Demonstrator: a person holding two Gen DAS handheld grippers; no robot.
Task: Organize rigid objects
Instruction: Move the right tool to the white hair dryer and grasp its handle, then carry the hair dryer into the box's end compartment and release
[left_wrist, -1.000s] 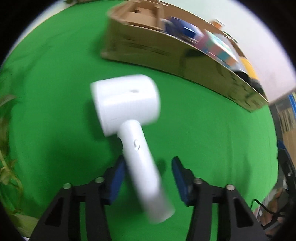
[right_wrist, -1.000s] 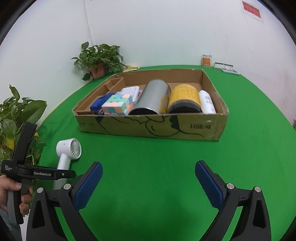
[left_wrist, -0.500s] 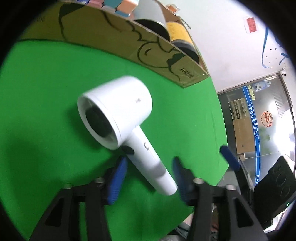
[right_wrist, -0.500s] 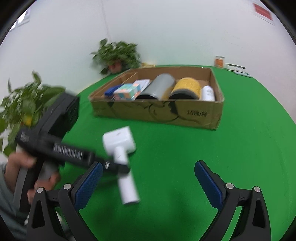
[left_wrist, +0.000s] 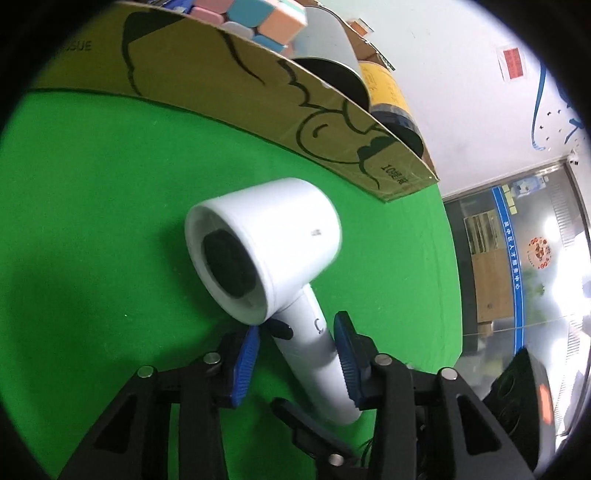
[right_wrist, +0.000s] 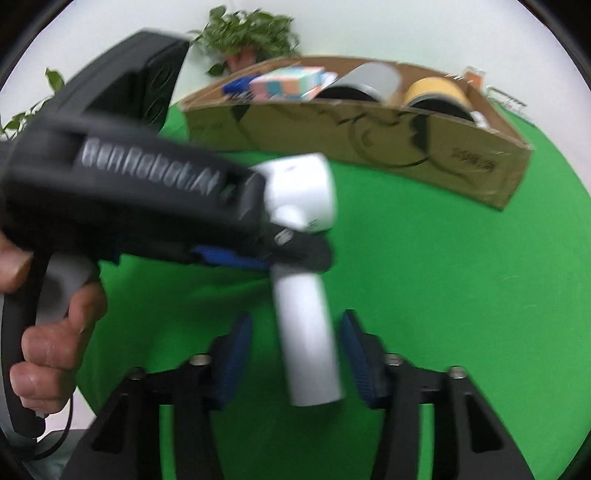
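White hair dryer (left_wrist: 273, 273) hangs above the green table (left_wrist: 92, 184), just in front of the cardboard box (left_wrist: 332, 122). Left gripper (left_wrist: 295, 354) jaws closing, clamped on its handle near the head. Right gripper (right_wrist: 295, 354) jaws closing around the handle's lower end, pads apparently not yet touching.

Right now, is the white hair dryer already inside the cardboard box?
No, the hair dryer is outside the cardboard box, over the green table.
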